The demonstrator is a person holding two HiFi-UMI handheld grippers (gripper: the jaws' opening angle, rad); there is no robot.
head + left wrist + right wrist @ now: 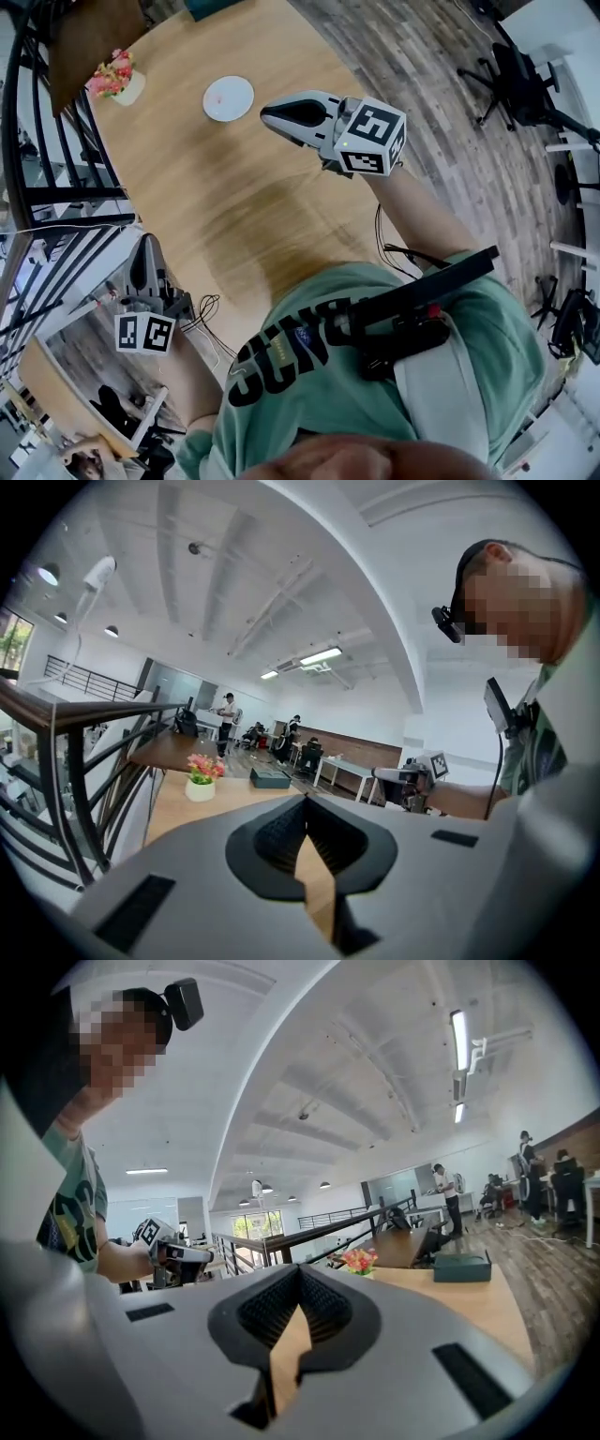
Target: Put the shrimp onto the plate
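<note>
The wooden table (234, 206) runs away from the person in the head view; the white plate (236, 105) lies flat near its far end, well apart from the near edge; a small pink spot (217, 97) sits on the plate's left part, too small to say for sure that it is the shrimp.

The right gripper (267, 112) hangs over the table just right of the plate, its tips pointing at the plate's rim without touching it; its own view shows the jaws clenched, the dark ribbed pads (281, 1305) meeting at the tip with nothing between them, only table wood showing through the slit lower down.

The left gripper (149, 242) is held off the table's left edge, above the black railing (56, 202), well apart from the plate; its jaws are likewise pressed together and empty, tip against tip in the left gripper view.

A white pot of pink flowers (117, 80) stands at the table's far left corner, left of the plate; a dark green box (461, 1267) lies on the table beyond it; black cables (394, 248) hang at the table's right edge; an office chair (520, 80) stands on the plank floor to the right.
</note>
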